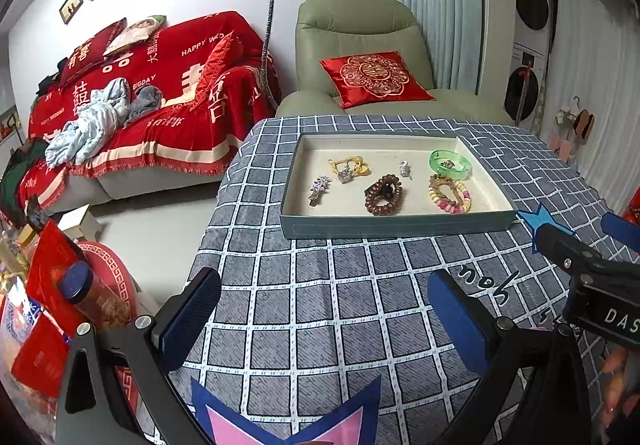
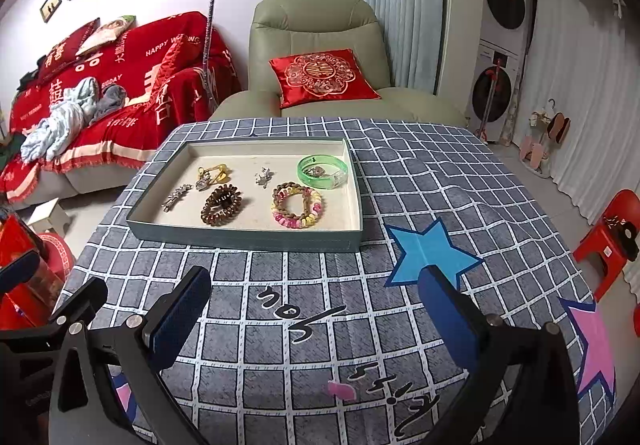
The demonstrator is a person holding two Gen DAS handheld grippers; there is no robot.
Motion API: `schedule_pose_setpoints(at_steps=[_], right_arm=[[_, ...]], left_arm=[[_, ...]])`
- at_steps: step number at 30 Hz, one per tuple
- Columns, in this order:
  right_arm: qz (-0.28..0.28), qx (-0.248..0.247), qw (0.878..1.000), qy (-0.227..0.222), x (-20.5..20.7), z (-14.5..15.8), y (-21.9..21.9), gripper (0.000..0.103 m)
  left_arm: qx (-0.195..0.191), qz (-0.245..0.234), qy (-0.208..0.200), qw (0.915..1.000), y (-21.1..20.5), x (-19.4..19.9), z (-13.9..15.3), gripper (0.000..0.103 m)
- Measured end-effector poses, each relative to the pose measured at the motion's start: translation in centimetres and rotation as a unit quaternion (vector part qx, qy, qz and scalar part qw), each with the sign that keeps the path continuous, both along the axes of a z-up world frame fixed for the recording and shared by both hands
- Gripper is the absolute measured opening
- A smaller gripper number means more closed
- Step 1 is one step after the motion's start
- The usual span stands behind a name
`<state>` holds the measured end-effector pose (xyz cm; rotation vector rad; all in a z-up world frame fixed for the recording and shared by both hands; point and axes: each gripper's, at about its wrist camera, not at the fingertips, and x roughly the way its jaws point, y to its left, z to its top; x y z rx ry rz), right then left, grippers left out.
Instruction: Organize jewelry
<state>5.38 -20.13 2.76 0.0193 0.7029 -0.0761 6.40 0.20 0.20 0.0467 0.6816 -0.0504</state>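
Looking along both grippers, we see the tray point(image 2: 248, 241) on the checked tablecloth point(image 2: 320, 325), and we take it as our landmark; our left gripper point(image 1: 324, 317) hangs on the near side of the tray, jaws spread wide, nothing between the blue pads point(image 1: 192, 317); our right gripper point(image 2: 316, 313) hangs likewise on the near side, jaws wide apart and empty, its tip also visible in the left view off the tray's near right corner; all the jewelry lies inside the tray; green bangle point(image 2: 322, 172) at the far right corner; pastel bead bracelet point(image 2: 297, 205) just nearer than the bangle; brown coil hair tie point(image 2: 221, 204) at the tray's near middle; silver hair clip point(image 2: 176, 197) toward the near left; gold-coloured piece point(image 2: 214, 174) toward the far left; small silver charm point(image 2: 264, 177) near the tray's centre; beyond the tray stands a green armchair point(image 2: 316, 25) bearing a red cushion point(image 2: 320, 77).
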Motion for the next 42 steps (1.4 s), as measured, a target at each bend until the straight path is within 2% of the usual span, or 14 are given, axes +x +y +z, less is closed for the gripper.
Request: schedule_pose_setpoints(at_steps=[42], right_arm=[[0.000,0.003,1.000,-0.003,-0.35,0.19,-0.23,0.103]], left_arm=[[0.007,0.017,0.005,0.9998,0.05,-0.32,-0.11,0.103]])
